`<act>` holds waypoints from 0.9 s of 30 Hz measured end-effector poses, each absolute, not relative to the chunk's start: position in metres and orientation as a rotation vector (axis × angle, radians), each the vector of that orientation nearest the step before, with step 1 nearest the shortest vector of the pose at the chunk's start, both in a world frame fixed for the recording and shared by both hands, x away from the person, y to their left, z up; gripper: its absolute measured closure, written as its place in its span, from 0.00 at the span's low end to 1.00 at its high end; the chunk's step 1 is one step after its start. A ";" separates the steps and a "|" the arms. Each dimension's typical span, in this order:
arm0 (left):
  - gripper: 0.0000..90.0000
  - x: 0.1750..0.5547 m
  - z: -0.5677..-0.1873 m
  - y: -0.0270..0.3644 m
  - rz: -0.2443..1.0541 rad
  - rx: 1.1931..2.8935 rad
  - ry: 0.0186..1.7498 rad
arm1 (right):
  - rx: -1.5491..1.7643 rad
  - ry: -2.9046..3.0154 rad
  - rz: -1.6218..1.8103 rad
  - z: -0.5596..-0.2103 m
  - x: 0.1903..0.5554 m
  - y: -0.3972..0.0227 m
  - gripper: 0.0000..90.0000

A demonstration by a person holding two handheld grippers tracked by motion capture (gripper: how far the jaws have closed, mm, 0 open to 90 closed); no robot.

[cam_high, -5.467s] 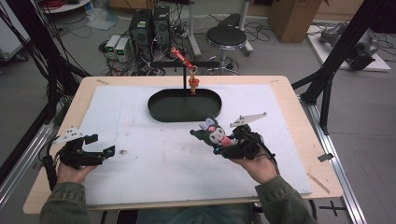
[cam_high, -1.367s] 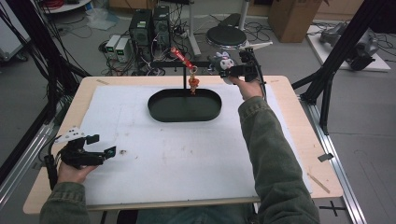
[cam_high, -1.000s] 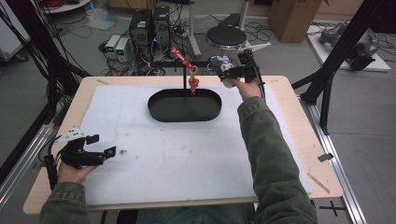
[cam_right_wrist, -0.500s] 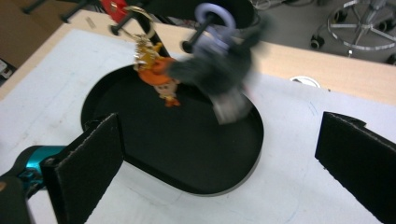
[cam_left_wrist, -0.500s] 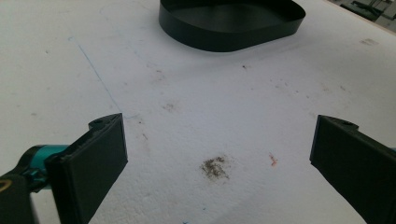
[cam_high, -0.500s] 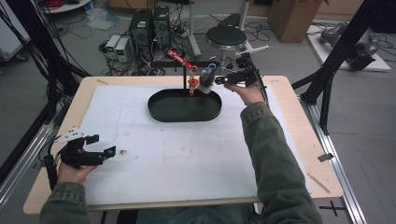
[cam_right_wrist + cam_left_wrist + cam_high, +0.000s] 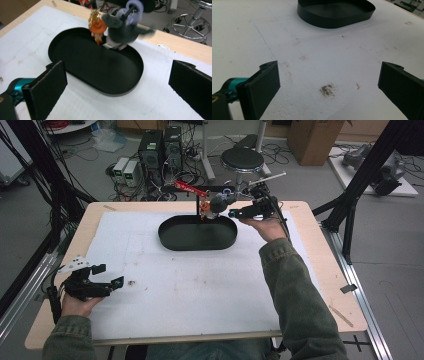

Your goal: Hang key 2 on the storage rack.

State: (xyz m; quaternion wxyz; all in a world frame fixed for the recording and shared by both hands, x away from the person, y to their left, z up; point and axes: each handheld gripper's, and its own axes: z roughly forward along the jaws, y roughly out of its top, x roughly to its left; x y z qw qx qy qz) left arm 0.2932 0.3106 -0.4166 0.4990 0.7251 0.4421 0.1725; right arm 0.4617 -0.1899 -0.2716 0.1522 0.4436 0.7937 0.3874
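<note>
The right gripper has just opened its fingers wide — the grey plush keychain now hangs ahead of them, released, blurred.

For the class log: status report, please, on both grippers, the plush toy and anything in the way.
Right gripper open, jaws just opened, nothing between. Left gripper open. Plush toy hangs beside orange charm over black tray.

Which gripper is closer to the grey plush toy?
Right. The right gripper sits just beside the grey plush toy above the black tray; the left gripper is far away, near the table's front corner.
</note>
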 end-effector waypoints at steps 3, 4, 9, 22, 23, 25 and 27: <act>0.05 0.293 -0.417 0.310 0.417 1.757 1.068 | 1.255 2.290 1.086 -0.277 0.455 -0.191 0.01; 0.05 0.293 -0.417 0.310 0.417 1.757 1.070 | 1.245 2.272 1.109 -0.278 0.451 -0.193 0.01; 0.05 0.293 -0.417 0.310 0.418 1.758 1.069 | 1.238 2.277 1.146 -0.284 0.438 -0.198 0.01; 0.05 0.293 -0.417 0.310 0.422 1.760 1.072 | 1.234 2.244 1.220 -0.294 0.410 -0.212 0.01; 0.05 0.293 -0.417 0.310 0.422 1.759 1.074 | 1.233 2.250 1.216 -0.296 0.410 -0.213 0.01; 0.05 0.293 -0.417 0.310 0.424 1.761 1.073 | 1.237 2.250 1.214 -0.299 0.407 -0.214 0.01; 0.05 0.293 -0.417 0.310 0.423 1.759 1.074 | 1.230 2.260 1.208 -0.303 0.405 -0.215 0.01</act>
